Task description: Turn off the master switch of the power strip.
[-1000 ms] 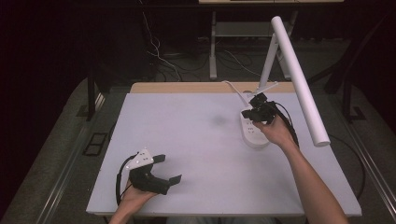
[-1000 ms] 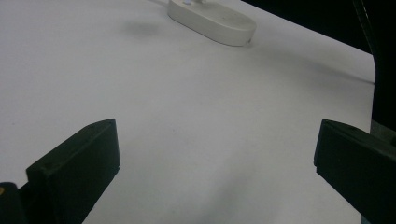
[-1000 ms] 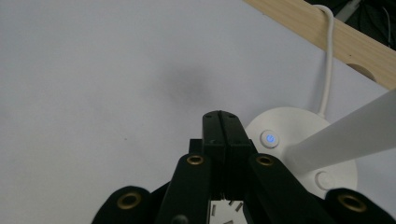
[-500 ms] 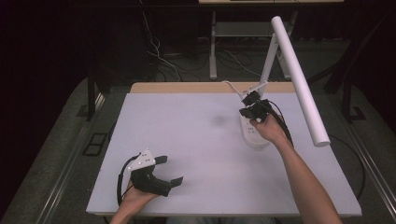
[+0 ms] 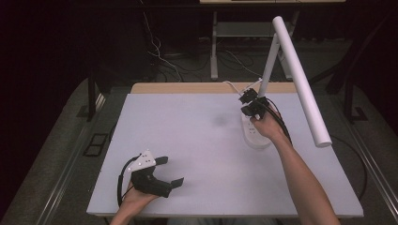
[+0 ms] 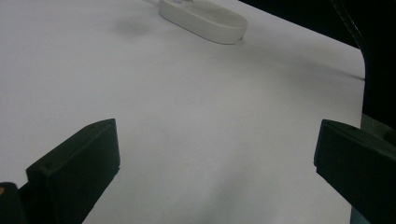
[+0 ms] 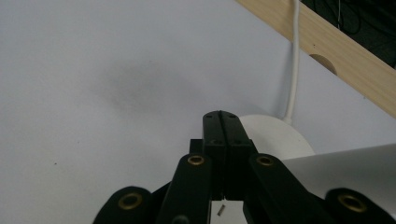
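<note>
Lamp base (image 5: pixel 253 133), a white oval, lies on the right half of the table (image 5: pixel 187 140), toward the far edge. From its far end a white stem (image 5: pixel 268 65) rises, and a long white tube head (image 5: pixel 300 79) slopes from the stem's top down toward the near right, hanging above the table. A white cord (image 7: pixel 293 60) runs from the base's far end over the wooden edge (image 7: pixel 336 51) at the back of the table.

Right gripper (image 5: pixel 249 101) sits over the far end of the base, close to the foot of the stem, with the hand (image 5: pixel 265 126) above the base's middle. In the right gripper view its two jaws are pressed flat together, nothing between them, and their tips point down at the rounded far end of the base (image 7: pixel 275 135); whether the tips touch it cannot be told.

Left gripper (image 5: pixel 162 171) rests in the other hand (image 5: pixel 136 194) at the near left part of the table, well apart from the lamp. Its jaws stand wide open and hold nothing; in the left gripper view only bare table lies between them, and the base (image 6: pixel 205 18) shows far ahead. A black cable (image 5: pixel 123 180) loops from this gripper's back.
</note>
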Demonstrator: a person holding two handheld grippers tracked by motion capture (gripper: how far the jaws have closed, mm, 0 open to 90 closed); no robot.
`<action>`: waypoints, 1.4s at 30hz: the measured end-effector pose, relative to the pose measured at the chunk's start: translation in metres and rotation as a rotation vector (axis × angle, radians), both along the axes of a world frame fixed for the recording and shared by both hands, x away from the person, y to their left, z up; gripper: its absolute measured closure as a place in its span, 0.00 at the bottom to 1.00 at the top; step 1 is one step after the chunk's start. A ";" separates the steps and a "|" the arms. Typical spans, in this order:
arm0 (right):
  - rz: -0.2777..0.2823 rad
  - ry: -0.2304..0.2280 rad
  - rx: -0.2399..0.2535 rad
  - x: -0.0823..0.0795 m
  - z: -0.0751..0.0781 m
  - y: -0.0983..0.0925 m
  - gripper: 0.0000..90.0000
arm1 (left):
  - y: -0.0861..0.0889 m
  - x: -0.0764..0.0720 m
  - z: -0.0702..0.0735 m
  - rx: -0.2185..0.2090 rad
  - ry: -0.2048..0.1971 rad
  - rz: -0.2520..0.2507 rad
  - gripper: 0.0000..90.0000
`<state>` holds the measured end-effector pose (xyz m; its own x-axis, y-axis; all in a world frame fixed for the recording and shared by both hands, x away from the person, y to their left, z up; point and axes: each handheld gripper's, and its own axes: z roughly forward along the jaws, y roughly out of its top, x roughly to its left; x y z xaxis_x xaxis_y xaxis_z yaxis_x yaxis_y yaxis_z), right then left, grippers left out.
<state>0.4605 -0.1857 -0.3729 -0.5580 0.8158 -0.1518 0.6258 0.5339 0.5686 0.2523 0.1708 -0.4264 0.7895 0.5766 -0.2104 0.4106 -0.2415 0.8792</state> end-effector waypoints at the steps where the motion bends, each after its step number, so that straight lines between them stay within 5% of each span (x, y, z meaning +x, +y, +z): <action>1: -0.001 0.000 -0.007 0.001 0.000 0.001 0.99 | 0.000 0.000 0.000 -0.002 0.001 0.001 0.00; 12: -0.037 0.022 -0.141 0.010 -0.010 0.016 0.99 | 0.001 0.000 0.000 -0.002 0.000 -0.003 0.00; 26: -0.072 0.025 -0.240 0.018 -0.023 0.025 0.99 | 0.001 0.000 0.000 -0.002 -0.001 -0.009 0.00; 42: -0.105 0.046 -0.273 0.019 -0.029 0.025 0.99 | 0.001 0.000 0.000 -0.001 -0.001 -0.009 0.00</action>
